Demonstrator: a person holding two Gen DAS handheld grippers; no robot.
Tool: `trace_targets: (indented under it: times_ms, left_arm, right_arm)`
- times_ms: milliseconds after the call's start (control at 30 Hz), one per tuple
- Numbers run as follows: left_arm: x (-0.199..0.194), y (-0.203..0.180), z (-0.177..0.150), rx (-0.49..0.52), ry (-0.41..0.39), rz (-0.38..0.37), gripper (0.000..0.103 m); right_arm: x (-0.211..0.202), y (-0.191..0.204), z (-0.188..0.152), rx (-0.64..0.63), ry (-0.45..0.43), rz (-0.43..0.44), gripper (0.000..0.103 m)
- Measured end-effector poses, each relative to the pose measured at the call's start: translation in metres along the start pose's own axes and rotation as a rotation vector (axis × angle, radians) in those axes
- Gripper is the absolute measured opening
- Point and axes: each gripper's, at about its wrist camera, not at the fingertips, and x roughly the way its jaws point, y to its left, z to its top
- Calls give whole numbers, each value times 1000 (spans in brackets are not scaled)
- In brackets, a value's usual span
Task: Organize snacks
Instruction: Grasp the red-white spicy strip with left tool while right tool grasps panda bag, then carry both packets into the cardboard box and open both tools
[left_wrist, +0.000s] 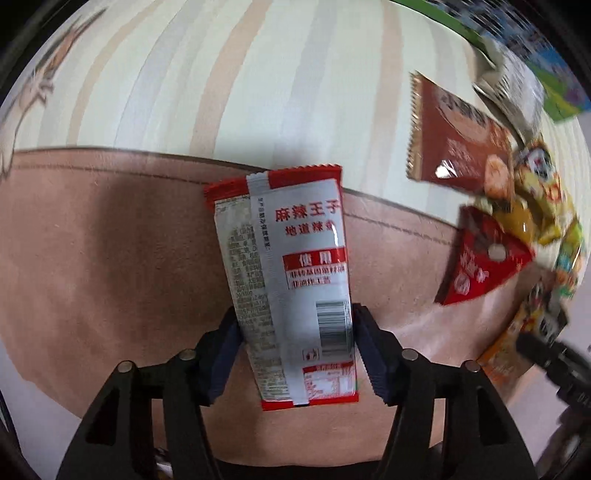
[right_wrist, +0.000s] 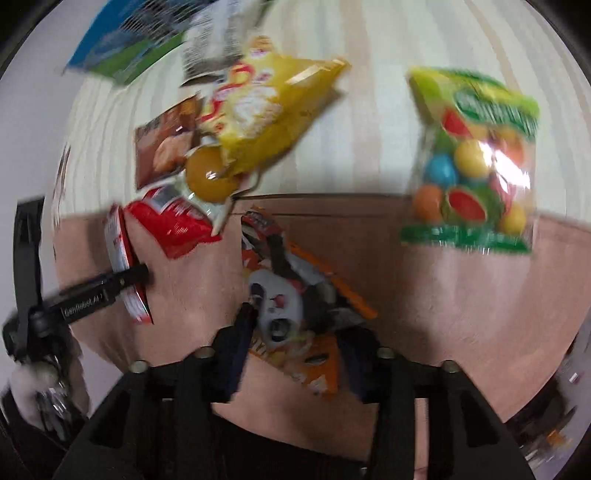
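Observation:
My left gripper (left_wrist: 295, 332) is shut on a red and white spicy snack packet (left_wrist: 291, 266), held above a pink-brown mat (left_wrist: 110, 258). In the right wrist view the same packet (right_wrist: 122, 258) shows at the left, clamped in the left gripper (right_wrist: 129, 277). My right gripper (right_wrist: 299, 332) is shut on an orange packet with a panda face (right_wrist: 295, 314), over the mat (right_wrist: 443, 314). A pile of snacks lies beyond: a yellow chip bag (right_wrist: 258, 110), a brown packet (right_wrist: 162, 144), a red packet (right_wrist: 173, 225). A green bag of coloured balls (right_wrist: 476, 162) lies at the right.
The mat lies on a striped cream tablecloth (left_wrist: 221, 74). A blue and green box (right_wrist: 122, 48) and a black-and-white packet (right_wrist: 218, 40) lie at the far side. In the left wrist view the snack pile (left_wrist: 517, 192) is at the right.

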Motion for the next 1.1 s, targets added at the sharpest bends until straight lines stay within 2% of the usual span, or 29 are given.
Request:
trace_targets:
  times_ms: [133,200,267,333,367,500,667,900,1100]
  left_arm:
    - [2,24,5,-106,-10,-74,57]
    - [3,32,6,-128,-11,-69,47]
    - [2,34,5,-125,-19,-54,44]
    - [-1,29,0,-101,-32,-27,42]
    - [-3,26,-2,-84,-39,-15,41]
    - [-6,9,-13,-26,-58,26,41]
    - [-21,-2,-24,16,-84,33,41]
    - [-79,-5,-18,70,-152,-49,41]
    - [-155,-38,12,158,-271,-155,41]
  right_arm:
    - [9,-2,-5,113,-66,34,75]
    - [15,0,-7,143,-105,12,75]
    - [20,4,-8,160,-138,-47,69]
    - [23,9,-11,136,-159,-95,57]
    - [23,10,-13,133,-165,-89,56]
    - [15,8,-29,139,-187,-34,47]
    - [2,8,-40,145,-199,33,45]
    - [-49,32,-30,93,-243,158,45]
    - [-109,62,10,6,-317,231,45]
